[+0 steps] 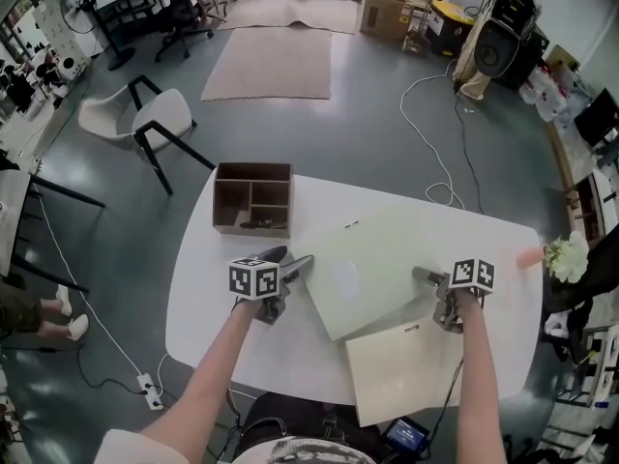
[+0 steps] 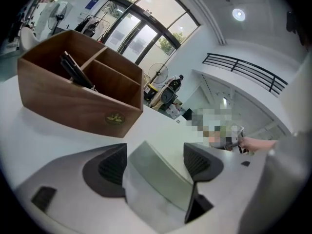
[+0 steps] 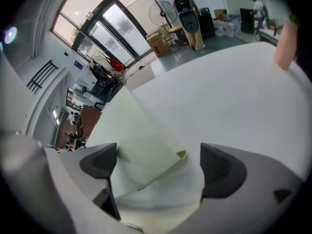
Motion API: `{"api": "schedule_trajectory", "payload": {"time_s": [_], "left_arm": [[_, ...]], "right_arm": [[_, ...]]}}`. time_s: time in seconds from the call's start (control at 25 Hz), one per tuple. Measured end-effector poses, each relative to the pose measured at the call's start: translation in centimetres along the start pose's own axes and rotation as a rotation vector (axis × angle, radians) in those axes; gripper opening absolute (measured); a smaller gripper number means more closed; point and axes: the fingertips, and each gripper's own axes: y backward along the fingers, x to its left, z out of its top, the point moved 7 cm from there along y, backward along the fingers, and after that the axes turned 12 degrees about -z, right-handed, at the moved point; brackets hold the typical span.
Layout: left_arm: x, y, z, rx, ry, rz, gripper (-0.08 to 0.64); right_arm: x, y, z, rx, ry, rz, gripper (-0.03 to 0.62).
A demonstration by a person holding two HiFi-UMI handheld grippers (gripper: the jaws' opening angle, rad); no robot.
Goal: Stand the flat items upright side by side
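Observation:
Two flat items lie on the white table (image 1: 208, 303). A pale green one (image 1: 377, 259) is in the middle, and its right corner overlaps a cream one (image 1: 406, 365) near the front edge. My left gripper (image 1: 300, 264) is at the green item's left corner. In the left gripper view the jaws (image 2: 156, 162) stand open with that corner (image 2: 156, 179) between them and a gap on each side. My right gripper (image 1: 426, 278) is at the green item's right corner. Its jaws (image 3: 158, 160) are open around the corner (image 3: 141, 145), above the cream item (image 3: 161, 199).
A brown wooden organiser box (image 1: 252, 198) (image 2: 73, 96) with dark pens in it stands at the table's back left. A pink vase (image 3: 285, 43) with white flowers (image 1: 566, 256) is at the right edge. A white chair (image 1: 135, 119) and a power strip (image 1: 150, 387) are on the floor to the left.

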Motion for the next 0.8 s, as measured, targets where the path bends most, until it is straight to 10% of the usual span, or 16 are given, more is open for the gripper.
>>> {"api": "schedule_trajectory", "payload": {"time_s": [0.2,0.8], "left_arm": [[0.1,-1.2,0.2,0.007,0.005,-0.028,0.356],[0.2,0.6,-0.5,-0.072,0.024,-0.019,0.324]], "right_arm": [[0.1,-1.3,0.7,0.025,0.014,0.125,0.495],[3.9,5.6,0.1,-0.459,0.072,0.106,0.425]]}}
